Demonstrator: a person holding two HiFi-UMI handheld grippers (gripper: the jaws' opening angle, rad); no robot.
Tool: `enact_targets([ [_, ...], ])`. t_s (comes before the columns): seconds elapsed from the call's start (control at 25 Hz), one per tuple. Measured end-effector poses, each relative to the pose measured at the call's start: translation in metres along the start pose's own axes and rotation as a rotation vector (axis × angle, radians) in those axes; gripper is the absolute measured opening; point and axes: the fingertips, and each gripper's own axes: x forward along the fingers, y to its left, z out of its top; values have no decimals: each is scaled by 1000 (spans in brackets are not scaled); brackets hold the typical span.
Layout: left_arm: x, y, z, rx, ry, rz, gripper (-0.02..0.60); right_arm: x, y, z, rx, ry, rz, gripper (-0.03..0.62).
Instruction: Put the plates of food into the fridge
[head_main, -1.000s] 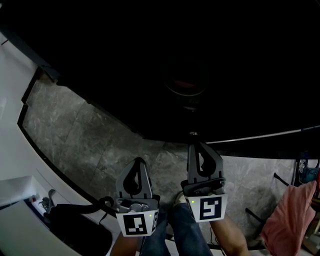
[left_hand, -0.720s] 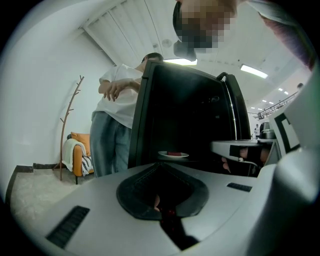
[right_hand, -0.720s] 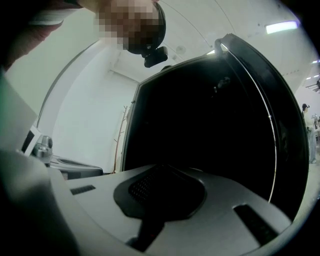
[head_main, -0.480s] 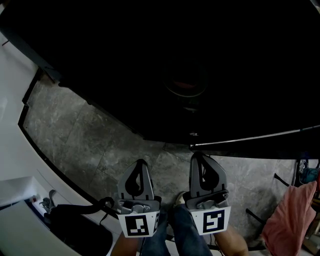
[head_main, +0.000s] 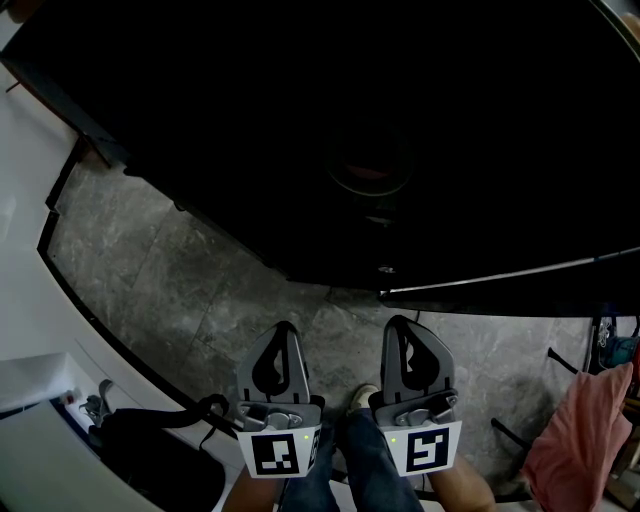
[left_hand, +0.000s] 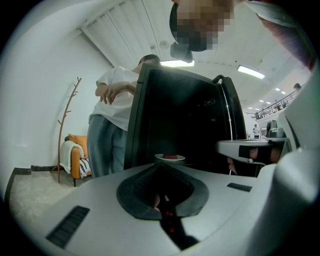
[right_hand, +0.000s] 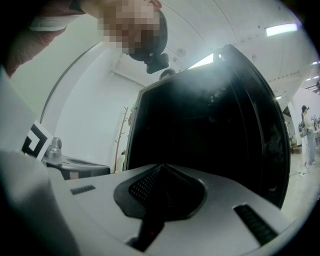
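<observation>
The black fridge (head_main: 300, 100) fills the upper head view, its inside very dark. A plate (head_main: 368, 170) with something reddish shows dimly in it. In the left gripper view that white plate of food (left_hand: 170, 157) stands inside the fridge (left_hand: 180, 115), just past my jaw tips. My left gripper (head_main: 283, 326) is shut and empty, held level before the fridge's lower edge. My right gripper (head_main: 399, 321) is beside it, also shut with nothing in it, facing the fridge (right_hand: 200, 135).
Grey stone floor (head_main: 180, 270) lies under the grippers. A pink cloth (head_main: 580, 430) hangs on a rack at the right, and a black bag (head_main: 150, 450) sits lower left by a white counter (head_main: 20, 300). A person (left_hand: 112, 115) stands beside the fridge; a coat stand (left_hand: 65, 125) is behind.
My right gripper has drawn back from the fridge's edge toward my body, ending level with the left one. The left gripper has stayed where it was.
</observation>
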Motion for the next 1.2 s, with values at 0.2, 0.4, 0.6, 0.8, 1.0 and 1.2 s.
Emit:
enact_targets([
  [0.2,-1,-6,8,5,-3,-10,6,-2,-3,8,-1,-6,-4,11],
  [0.4,-4,-7,20,13,1,-1,6,-3,-4,19,-5,-17,-2,11],
  [0.6,-9,-12,29,11,42,-10,6,-3,-2,34,-4,-22,0,11],
  [0.8,-13,-13,43,2,54,-11,6,-2,-1,50,-10,-29,4,11],
  [1.0,-17,-13,61,4,56,-10,6,-1,0,66,-7,-39,-3,11],
  [1.2,-16,-12,86,17,56,-20,6,4,4,87,3,-51,-7,11],
])
